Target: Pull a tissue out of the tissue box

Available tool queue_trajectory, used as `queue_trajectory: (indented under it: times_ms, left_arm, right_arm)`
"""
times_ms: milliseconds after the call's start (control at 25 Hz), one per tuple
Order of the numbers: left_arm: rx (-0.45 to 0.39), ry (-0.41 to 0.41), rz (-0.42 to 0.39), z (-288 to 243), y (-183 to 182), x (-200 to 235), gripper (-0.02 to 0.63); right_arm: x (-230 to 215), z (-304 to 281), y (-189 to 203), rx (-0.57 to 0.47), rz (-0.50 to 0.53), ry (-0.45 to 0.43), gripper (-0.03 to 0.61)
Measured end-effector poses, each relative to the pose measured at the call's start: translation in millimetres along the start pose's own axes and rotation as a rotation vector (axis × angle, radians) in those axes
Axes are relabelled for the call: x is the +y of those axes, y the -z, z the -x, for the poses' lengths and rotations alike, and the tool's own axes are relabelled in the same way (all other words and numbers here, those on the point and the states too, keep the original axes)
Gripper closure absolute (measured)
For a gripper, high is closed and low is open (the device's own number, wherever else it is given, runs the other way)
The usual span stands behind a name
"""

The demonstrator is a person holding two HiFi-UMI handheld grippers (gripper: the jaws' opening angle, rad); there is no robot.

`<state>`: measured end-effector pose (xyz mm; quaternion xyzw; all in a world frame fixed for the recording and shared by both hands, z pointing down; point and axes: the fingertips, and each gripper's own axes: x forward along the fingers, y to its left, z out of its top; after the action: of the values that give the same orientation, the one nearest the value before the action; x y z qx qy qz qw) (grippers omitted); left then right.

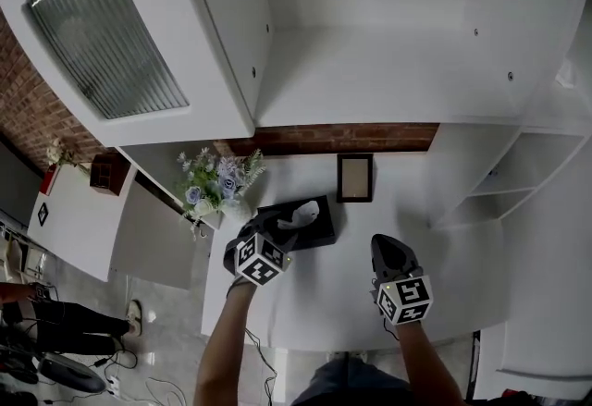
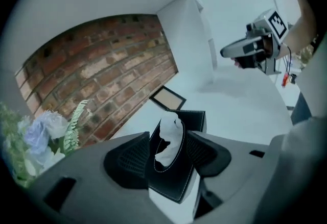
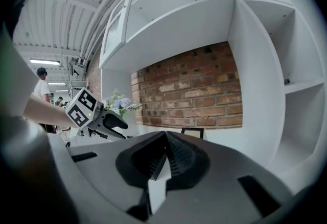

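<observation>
white counter [image 1: 338, 298], black tissue box [image 1: 320, 233], tissue [image 1: 298, 213] up, left tool [image 2: 168, 141] released, right tool [image 3: 166, 141] clenched

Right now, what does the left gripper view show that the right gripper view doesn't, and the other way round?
Only the left gripper view: the black tissue box with a white tissue sticking up, seen between the left gripper's open jaws, and the right gripper from outside. Only the right gripper view: that gripper's own jaws closed with nothing between them, the left gripper from outside, and a person far back. Both: the brick wall, the picture frame and the flowers.
</observation>
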<state>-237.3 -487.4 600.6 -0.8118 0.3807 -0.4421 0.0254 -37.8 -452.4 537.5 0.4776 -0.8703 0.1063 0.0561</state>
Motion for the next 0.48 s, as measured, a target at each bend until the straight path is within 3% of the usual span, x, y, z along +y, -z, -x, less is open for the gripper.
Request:
queue_trajectory:
  times_ms: [200, 480]
  left_arm:
    - [0.148, 0.012, -0.196, -18, 19, -5, 0.407]
    - [0.218, -0.032, -0.282, -34, 21, -2, 0.445]
  right_arm:
    - [-3, -2, 3, 0.011, 0.004, -0.001, 0.578]
    - [-4, 0, 7, 0.026, 0.012, 0.004, 0.578]
